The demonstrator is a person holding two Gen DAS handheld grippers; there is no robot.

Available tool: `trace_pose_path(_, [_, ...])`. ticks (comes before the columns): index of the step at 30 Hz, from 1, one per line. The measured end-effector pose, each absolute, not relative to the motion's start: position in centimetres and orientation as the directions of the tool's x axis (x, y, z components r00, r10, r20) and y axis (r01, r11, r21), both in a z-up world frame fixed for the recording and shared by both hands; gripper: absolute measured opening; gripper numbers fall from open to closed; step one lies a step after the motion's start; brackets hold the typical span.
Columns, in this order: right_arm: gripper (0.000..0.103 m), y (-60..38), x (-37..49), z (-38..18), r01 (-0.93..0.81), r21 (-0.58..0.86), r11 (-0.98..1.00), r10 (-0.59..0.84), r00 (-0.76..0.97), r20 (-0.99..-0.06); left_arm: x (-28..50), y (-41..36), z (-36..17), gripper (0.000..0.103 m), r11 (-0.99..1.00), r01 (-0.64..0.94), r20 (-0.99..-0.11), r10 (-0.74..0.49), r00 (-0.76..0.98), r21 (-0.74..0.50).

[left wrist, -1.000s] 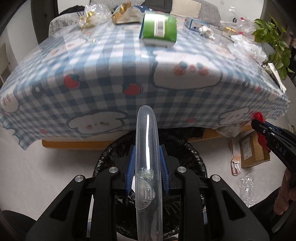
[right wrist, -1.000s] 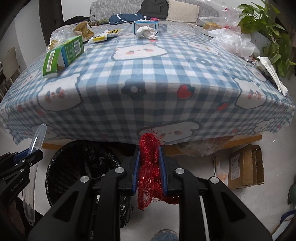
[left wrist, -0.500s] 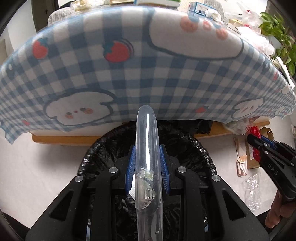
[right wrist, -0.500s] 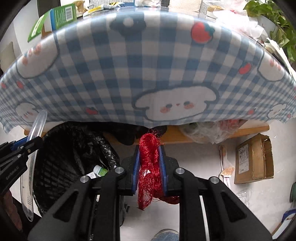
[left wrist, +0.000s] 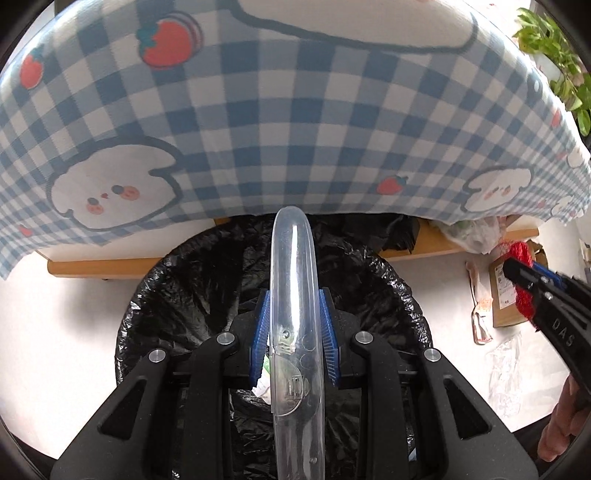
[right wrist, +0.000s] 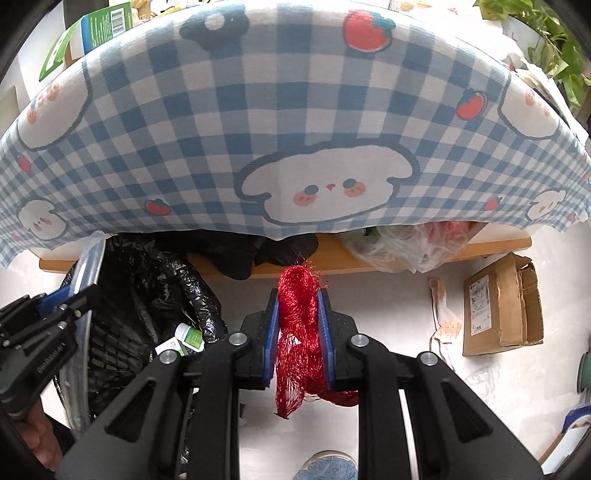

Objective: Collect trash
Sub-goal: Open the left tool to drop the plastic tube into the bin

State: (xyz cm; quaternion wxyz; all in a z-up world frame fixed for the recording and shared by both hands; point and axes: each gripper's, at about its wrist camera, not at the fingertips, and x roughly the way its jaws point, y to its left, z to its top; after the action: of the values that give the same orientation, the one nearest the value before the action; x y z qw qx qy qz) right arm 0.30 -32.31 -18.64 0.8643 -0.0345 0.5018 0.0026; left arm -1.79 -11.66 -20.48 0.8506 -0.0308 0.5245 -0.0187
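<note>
My left gripper point(left wrist: 293, 332) is shut on a long clear plastic case point(left wrist: 293, 280) and holds it over the mouth of a bin lined with a black bag point(left wrist: 184, 288). My right gripper point(right wrist: 298, 325) is shut on a bunched red mesh net bag point(right wrist: 297, 332), to the right of the bin point(right wrist: 147, 295), above the floor. The right gripper also shows at the right edge of the left wrist view point(left wrist: 532, 291). The left gripper with the case shows at the left of the right wrist view point(right wrist: 70, 299). A small green and white bottle point(right wrist: 186, 338) lies in the bin.
A table with a blue checked cloth point(left wrist: 277, 110) overhangs the bin close in front. A green carton point(right wrist: 92, 33) lies on top. Under the table are a wooden rail point(right wrist: 332, 258) and plastic bags point(right wrist: 402, 247). A cardboard box point(right wrist: 498, 306) and wrappers point(right wrist: 443, 314) lie on the floor at right.
Both grippers have dropped lower and moved closer to the table edge. The table top has slid out of view and the bin now fills the space under the left gripper.
</note>
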Motion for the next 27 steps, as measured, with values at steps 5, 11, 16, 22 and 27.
trace_pose_path(5, [0.019, -31.3, 0.3, -17.9, -0.055, -0.05, 0.997, -0.015, 0.506, -0.862, -2.1, -11.2, -20.0, 0.046, 0.998, 0.002, -0.888, -0.053, 0.456, -0.058])
trace_pose_path(11, [0.019, -28.4, 0.0, -16.1, -0.102, -0.028, 0.994, 0.031, 0.538, -0.843, -3.0, -9.2, -18.2, 0.074, 0.999, -0.003, -0.858, -0.041, 0.512, -0.049])
trace_pose_path(16, [0.019, -25.5, -0.2, -15.0, -0.135, 0.008, 0.991, 0.081, 0.549, -0.832, -3.8, -6.2, -17.0, 0.086, 0.997, -0.038, -0.844, -0.034, 0.536, -0.064])
trace_pose_path(22, [0.019, -21.6, -0.6, -14.7, -0.191, 0.034, 0.981, 0.134, 0.543, -0.829, -4.8, -2.3, -15.9, 0.095, 0.996, -0.082, -0.829, 0.007, 0.559, -0.047])
trace_pose_path(27, [0.019, -18.5, -0.9, -15.4, -0.226, 0.035, 0.974, 0.152, 0.525, -0.838, -5.7, 0.8, -16.5, 0.097, 0.991, -0.129, -0.838, 0.041, 0.544, -0.035])
